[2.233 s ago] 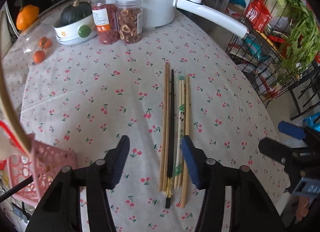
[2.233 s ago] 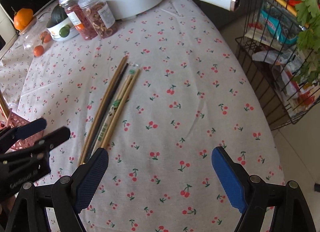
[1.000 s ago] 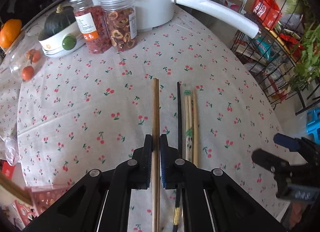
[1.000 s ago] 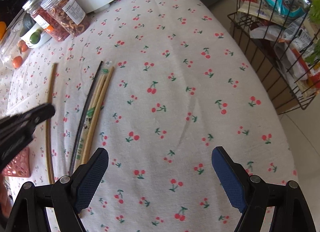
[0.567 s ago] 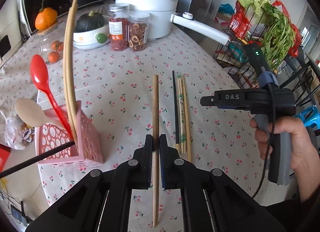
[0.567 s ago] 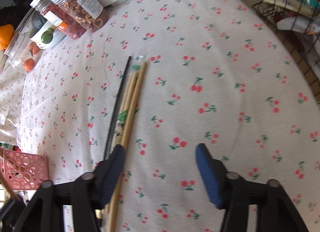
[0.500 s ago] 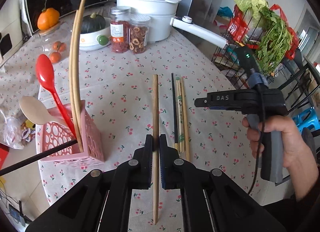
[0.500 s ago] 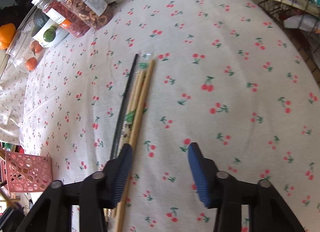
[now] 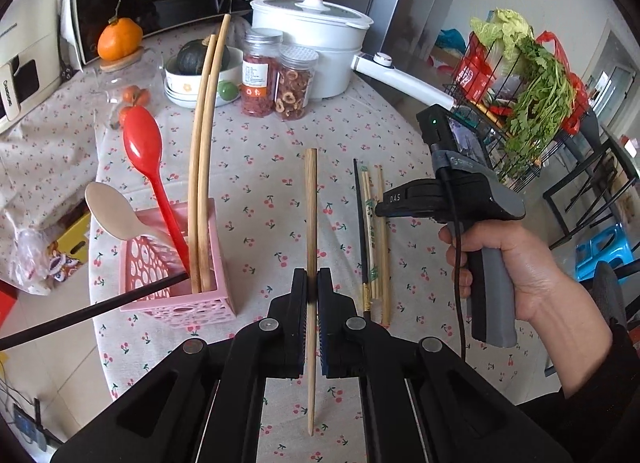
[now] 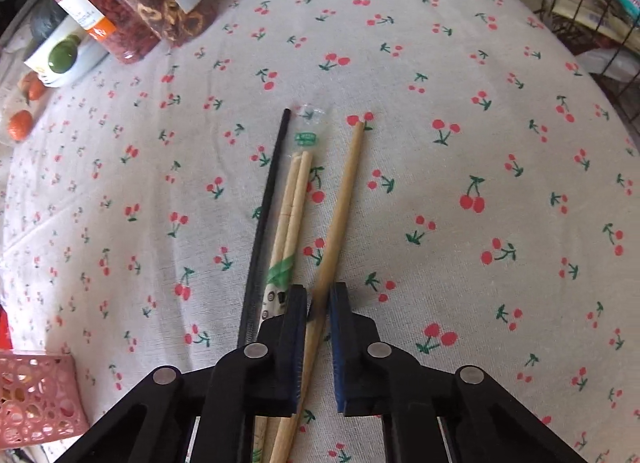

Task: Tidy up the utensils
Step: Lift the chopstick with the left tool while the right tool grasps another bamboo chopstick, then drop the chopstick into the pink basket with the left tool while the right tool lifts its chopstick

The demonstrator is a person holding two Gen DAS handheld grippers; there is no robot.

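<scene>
While the pink basket [image 9: 176, 305] at the left holds a red spoon [image 9: 146, 147], a pale spoon [image 9: 110, 211] and two long sticks [image 9: 204, 167], the left gripper [image 9: 313, 295] is clamped on a wooden chopstick [image 9: 311, 199] lifted above the cherry tablecloth [image 9: 260, 191]; further right, the right gripper [image 10: 318, 315] has its jaws nearly together around a tan chopstick [image 10: 340, 207], a slight gap showing; beside it lie wrapped chopsticks [image 10: 294, 199] and a black chopstick [image 10: 266, 215].

Table [image 9: 256, 183]: cherry-print cloth.
Far edge: white pot [image 9: 316, 47], two jars [image 9: 276, 79], bowl [image 9: 188, 87].
Left edge: pink basket [image 9: 176, 303].
Middle: black chopstick [image 10: 264, 219], wrapped pair [image 10: 290, 219].
</scene>
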